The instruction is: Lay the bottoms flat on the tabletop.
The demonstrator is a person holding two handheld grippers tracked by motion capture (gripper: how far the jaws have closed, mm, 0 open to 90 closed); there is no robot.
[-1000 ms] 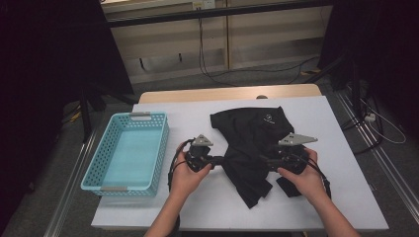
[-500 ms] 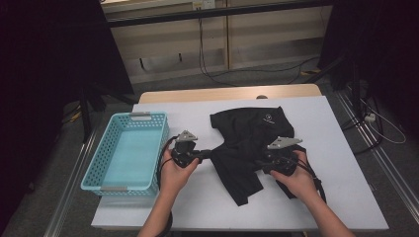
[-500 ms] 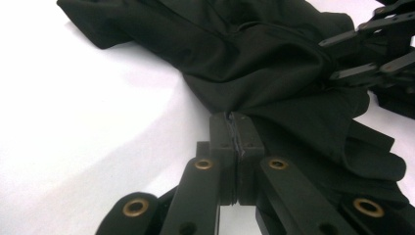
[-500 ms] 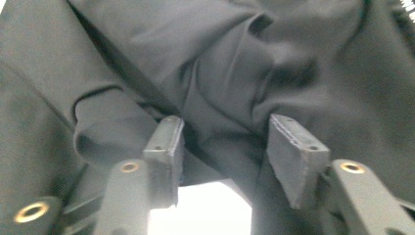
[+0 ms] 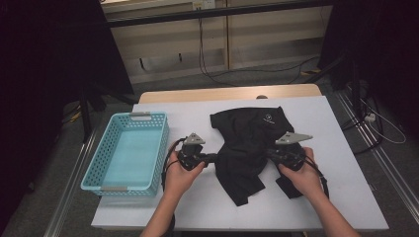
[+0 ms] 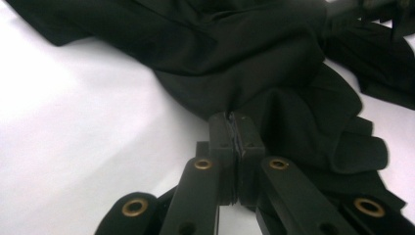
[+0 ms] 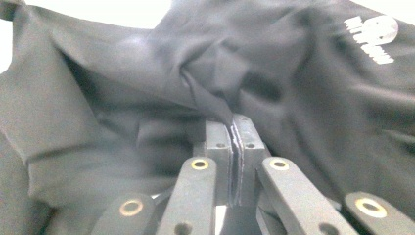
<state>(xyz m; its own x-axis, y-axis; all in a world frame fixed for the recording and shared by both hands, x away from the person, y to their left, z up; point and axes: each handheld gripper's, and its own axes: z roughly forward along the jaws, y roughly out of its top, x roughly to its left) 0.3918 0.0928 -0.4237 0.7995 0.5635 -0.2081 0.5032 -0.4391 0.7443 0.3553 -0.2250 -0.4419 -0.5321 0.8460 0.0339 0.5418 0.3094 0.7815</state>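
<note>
With black shirt (image 5: 249, 143) pinched thin by both grippers' jaws near table's front edge, fabric could be lost w/ a hard pull.

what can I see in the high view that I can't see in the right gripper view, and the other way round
High view alone: the blue basket, the white table, both hands, and the left gripper pinching the shirt's other edge. Right gripper view alone: the right gripper close up, its fingers pressed shut on a thin ridge of fabric. Both share the black shirt with its white logo.
</note>
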